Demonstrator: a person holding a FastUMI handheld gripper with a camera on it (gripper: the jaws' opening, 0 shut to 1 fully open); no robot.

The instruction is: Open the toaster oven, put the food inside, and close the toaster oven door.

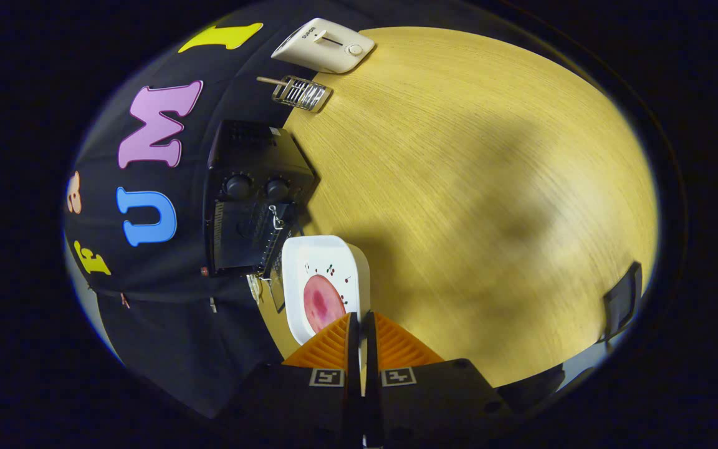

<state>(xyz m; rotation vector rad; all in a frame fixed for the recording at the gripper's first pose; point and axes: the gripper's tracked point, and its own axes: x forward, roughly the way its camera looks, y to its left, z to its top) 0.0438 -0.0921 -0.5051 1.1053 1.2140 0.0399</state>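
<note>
Gripper [362,324] fingers pinch the rim of a white plate [309,262] carrying pink food [321,302], just beside the black toaster oven [253,199]; stiff, likely fragile, slippery, so rim grip needs keeping level.

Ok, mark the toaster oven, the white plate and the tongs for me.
Toaster oven [253,206]: gripper view, on its front panel below the two knobs.
White plate [321,255]: gripper view, on its bare top beyond the food.
Tongs [361,327]: gripper view, midway between the tips, which grip the plate's near rim.
</note>
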